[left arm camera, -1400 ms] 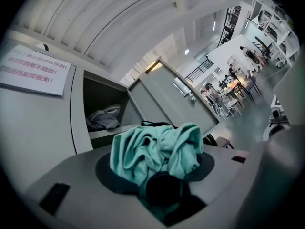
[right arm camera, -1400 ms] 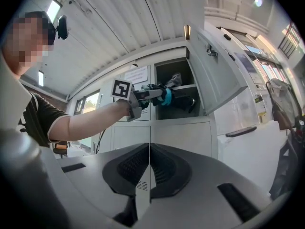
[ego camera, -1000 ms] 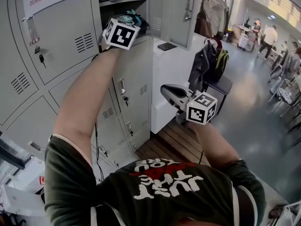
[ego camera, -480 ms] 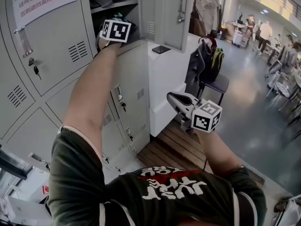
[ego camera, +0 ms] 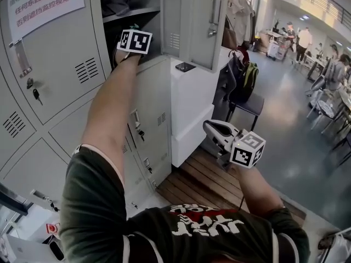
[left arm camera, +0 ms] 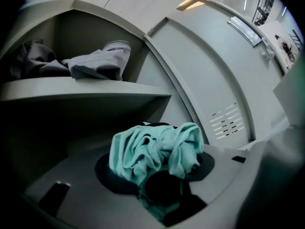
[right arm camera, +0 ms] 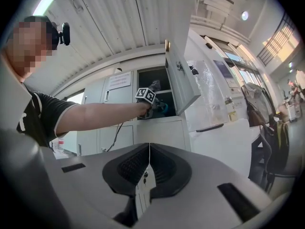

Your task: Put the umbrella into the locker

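The left tongs [left arm camera: 159, 185] are clenched on the crumpled teal umbrella [left arm camera: 152, 149], inside the open locker [ego camera: 152, 15] beneath its shelf [left arm camera: 86, 97]; the right tongs [right arm camera: 148, 168] are pressed together, empty, well apart from the locker.

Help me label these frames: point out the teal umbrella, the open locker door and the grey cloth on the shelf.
Teal fabric folded umbrella [left arm camera: 152, 149]: left gripper view, bunched canopy.
Open grey metal locker door [left arm camera: 205, 75]: left gripper view, bare panel.
Crumpled grey cloth [left arm camera: 93, 66]: left gripper view, middle fold.
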{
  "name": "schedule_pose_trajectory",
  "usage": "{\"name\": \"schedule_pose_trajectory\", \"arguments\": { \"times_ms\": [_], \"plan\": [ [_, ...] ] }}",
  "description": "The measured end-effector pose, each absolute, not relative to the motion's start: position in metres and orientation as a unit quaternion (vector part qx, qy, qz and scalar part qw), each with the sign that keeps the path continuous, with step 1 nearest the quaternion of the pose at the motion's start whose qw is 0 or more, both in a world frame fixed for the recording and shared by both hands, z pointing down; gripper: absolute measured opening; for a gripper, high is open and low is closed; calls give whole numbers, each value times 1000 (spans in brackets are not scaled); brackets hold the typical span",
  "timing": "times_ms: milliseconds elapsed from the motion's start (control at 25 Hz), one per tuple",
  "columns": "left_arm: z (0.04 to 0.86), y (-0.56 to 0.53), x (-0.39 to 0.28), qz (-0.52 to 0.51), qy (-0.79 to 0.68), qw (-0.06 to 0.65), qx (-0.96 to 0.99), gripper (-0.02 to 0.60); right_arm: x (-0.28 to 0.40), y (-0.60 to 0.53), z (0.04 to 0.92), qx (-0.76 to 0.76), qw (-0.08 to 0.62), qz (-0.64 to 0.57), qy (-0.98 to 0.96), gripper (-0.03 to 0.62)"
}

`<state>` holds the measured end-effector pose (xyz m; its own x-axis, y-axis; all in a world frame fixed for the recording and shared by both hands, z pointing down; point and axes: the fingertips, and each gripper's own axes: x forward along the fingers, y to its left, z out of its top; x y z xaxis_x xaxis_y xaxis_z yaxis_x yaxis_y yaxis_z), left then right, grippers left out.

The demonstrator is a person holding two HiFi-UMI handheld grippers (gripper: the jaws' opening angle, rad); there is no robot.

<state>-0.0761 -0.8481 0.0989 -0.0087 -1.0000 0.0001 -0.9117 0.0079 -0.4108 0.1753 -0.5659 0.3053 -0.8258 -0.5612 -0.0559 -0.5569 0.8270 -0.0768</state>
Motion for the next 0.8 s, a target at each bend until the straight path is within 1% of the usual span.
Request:
{"name": "schedule_pose_trajectory", "arguments": {
  "times_ms": [280,440,600,800],
  "plan": [
    [104,-882,-97,-146,707,122,-681,239,185,-584,303,-302,29,-26,952,35],
    [110,-906,-106,-138,702,90,-693,241,179,-592,302,-293,26,-25,955,35],
    [114,-915,-113,-150,704,78,-689,242,156,-605,284,-278,17,-11,960,35],
    [116,-917,-117,-156,702,73,-691,245,112,-626,231,-255,18,34,966,35]
  ]
}}
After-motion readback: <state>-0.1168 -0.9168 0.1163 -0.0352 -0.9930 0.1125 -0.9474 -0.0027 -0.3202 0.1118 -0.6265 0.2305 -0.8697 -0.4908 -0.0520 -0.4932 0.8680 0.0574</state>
